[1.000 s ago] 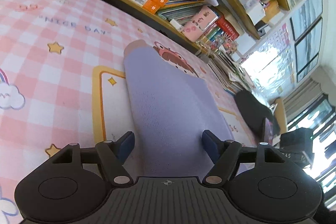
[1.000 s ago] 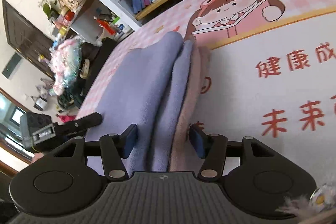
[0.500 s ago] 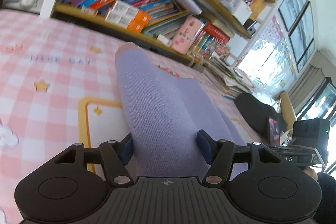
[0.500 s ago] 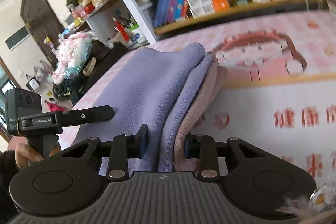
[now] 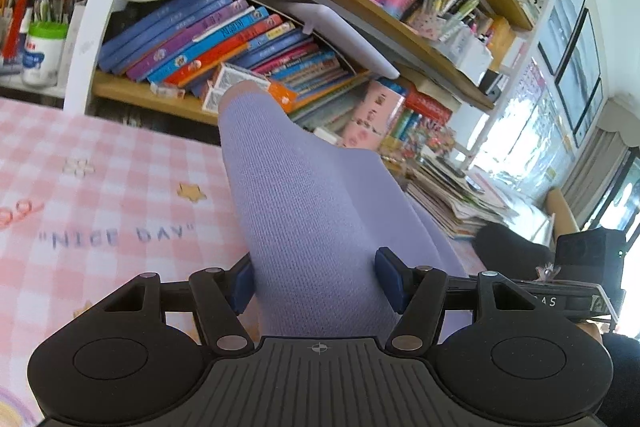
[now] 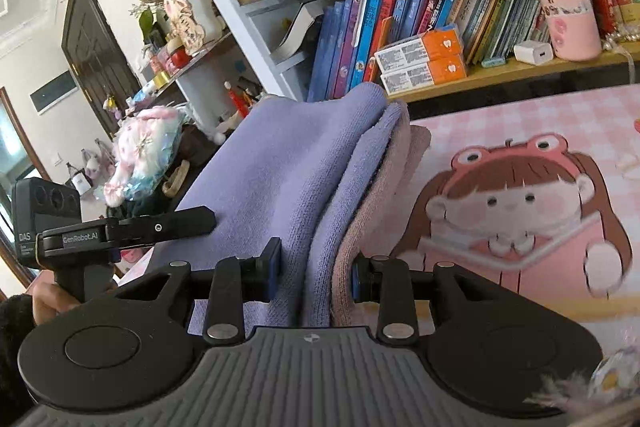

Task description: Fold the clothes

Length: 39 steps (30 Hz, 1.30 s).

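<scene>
A folded lilac knit garment (image 5: 304,195) hangs raised above the pink checked mat (image 5: 100,187), its far end standing in front of the bookshelf. My left gripper (image 5: 316,281) is shut on one end of it, blue pads pressed into the cloth on both sides. In the right wrist view the same garment (image 6: 304,163) shows as stacked lilac layers with a dusty pink layer on the right. My right gripper (image 6: 316,275) is shut on that stack. The left gripper (image 6: 120,231), held by a hand, appears at the left there.
A bookshelf (image 5: 280,39) packed with books and boxes runs along the mat's far edge. The mat (image 6: 520,131) has a cartoon girl printed on it. A stack of magazines (image 5: 452,195) and a dark object lie at the right. Shelves with toys (image 6: 140,147) stand at the left.
Both grippers closed on the garment and rose with it. Its far end came off the mat, and both views have rolled and tipped up toward the shelves.
</scene>
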Available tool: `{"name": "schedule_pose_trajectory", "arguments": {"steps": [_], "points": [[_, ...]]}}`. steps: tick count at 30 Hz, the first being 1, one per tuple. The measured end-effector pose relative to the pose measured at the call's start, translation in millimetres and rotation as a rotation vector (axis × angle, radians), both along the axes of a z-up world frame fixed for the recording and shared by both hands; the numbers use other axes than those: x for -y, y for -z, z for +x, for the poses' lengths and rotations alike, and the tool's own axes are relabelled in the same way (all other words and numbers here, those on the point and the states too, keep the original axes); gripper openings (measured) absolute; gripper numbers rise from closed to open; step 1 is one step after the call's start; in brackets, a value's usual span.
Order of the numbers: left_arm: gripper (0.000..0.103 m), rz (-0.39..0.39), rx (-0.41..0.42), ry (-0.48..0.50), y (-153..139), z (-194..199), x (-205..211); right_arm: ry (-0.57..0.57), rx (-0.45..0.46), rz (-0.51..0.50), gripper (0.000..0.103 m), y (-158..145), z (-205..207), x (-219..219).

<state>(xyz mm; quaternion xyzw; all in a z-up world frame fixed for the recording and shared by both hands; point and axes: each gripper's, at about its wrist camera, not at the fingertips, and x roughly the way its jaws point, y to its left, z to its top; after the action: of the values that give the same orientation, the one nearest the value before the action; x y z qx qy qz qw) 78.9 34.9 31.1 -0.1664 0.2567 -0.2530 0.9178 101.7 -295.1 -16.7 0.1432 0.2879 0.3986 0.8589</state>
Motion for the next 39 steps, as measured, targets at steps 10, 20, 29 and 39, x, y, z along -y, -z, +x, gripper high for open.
{"name": "schedule_pose_trajectory", "arguments": {"steps": [10,20,29,39], "points": [[0.062,-0.027,-0.012,-0.036,18,79,-14,0.019,-0.017,-0.02,0.029,12,80,-24],[0.062,-0.093,-0.056,-0.098,42,158,-31,0.043,-0.064,-0.018,0.029,32,164,-50],[0.062,-0.118,-0.079,-0.112,60,203,-35,0.07,-0.088,0.0,0.029,49,210,-56],[0.062,-0.156,-0.098,-0.14,69,216,-41,0.099,-0.101,0.029,0.03,56,226,-57]]}}
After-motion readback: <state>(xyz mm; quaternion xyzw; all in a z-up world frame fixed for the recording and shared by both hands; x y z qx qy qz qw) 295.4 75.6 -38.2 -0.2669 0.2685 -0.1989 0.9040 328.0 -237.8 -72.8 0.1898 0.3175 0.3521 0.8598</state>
